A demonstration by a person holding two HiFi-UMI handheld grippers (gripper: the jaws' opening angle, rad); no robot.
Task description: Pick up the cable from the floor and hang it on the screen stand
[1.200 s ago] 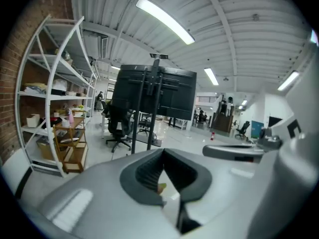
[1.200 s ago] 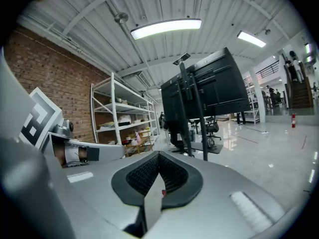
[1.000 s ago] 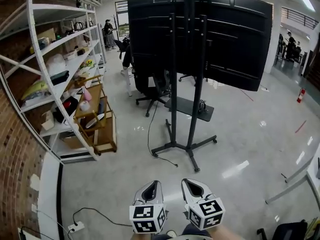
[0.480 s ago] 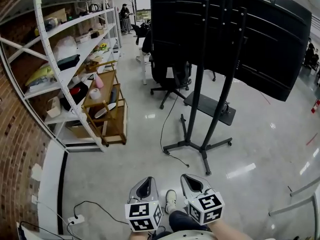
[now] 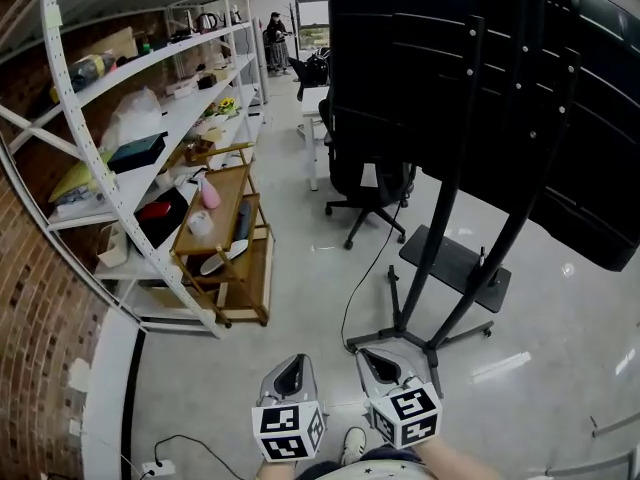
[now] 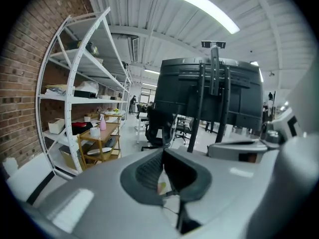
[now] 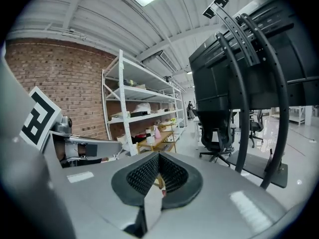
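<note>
1. Left gripper (image 5: 296, 362) and right gripper (image 5: 369, 355) sat low, side by side, pointed at the screen stand (image 5: 452, 238).
2. Both had their jaws squeezed together with nothing in them.
3. The black cable (image 5: 345, 303) lay on the floor, trailing from the office chair (image 5: 375, 183) to the stand's feet, just ahead of the right gripper, not touching either 1.
4. A white shelving rack (image 5: 70, 128) stood on the left.

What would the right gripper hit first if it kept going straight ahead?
Probably the floor short of the wooden cart; the right gripper tilts slightly down, and the screen stand stands off its right.
</note>
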